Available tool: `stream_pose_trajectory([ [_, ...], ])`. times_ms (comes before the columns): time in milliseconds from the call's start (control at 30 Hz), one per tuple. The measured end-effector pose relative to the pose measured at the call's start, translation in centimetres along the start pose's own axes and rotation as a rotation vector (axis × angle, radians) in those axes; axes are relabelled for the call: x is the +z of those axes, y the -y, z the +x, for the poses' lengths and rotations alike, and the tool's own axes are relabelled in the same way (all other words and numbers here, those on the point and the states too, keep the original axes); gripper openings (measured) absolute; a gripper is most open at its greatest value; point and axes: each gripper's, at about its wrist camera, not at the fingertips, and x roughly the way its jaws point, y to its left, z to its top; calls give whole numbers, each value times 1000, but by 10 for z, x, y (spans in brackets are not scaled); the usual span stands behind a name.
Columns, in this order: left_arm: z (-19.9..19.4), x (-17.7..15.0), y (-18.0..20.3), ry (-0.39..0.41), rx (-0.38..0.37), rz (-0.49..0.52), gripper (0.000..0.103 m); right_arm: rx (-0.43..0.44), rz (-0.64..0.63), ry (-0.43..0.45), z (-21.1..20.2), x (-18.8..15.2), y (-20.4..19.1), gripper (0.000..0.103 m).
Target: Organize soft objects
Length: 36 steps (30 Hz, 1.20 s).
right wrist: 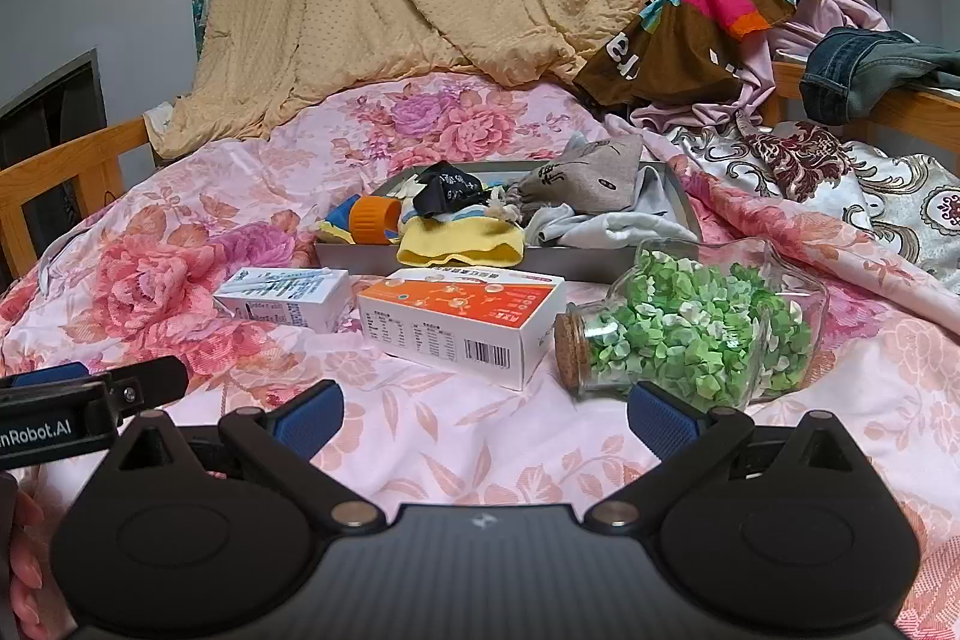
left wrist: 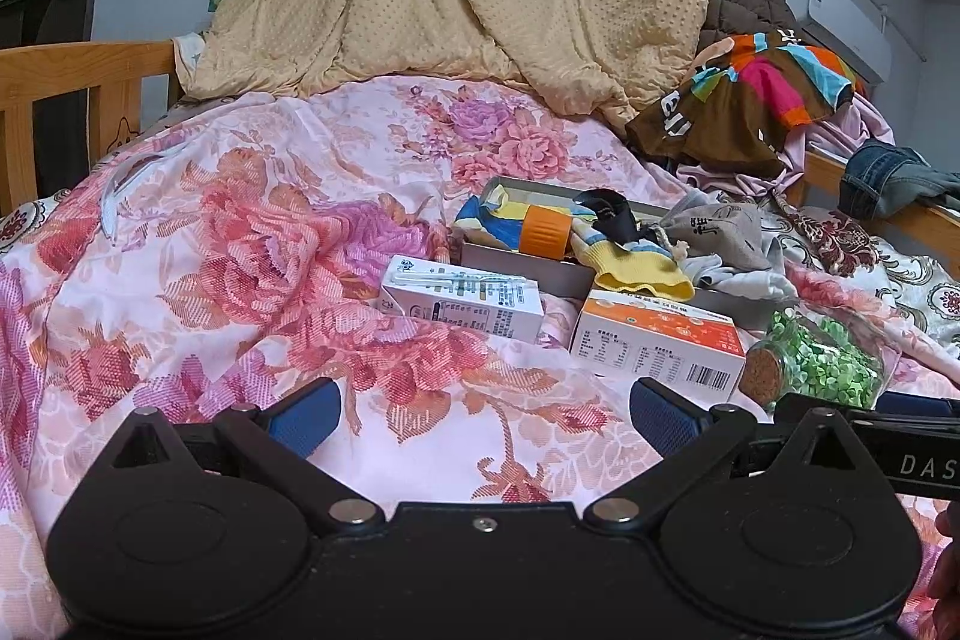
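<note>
We find both grippers spread and empty.
Left gripper (left wrist: 485,415) and right gripper (right wrist: 485,415) hover over the bedspread (left wrist: 252,280); socks fill the tray (right wrist: 600,263).

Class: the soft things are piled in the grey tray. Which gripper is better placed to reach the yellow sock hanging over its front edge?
Probably the right gripper: the yellow sock lies almost straight ahead. From the left gripper it sits off right, behind the orange box. Both are open.

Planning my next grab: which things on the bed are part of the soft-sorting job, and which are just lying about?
Job:
grey tray
yellow sock
black cloth
grey pouch
pale grey cloth

Lying about:
orange box
white carton
corked jar
orange-capped bottle
</note>
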Motion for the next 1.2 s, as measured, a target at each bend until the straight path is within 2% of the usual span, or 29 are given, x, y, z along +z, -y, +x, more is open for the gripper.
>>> stream_pose_trajectory([
  [1200,1,-4,-1,-6,4,-5,102,4,-2,2,0,-1,-2,103],
])
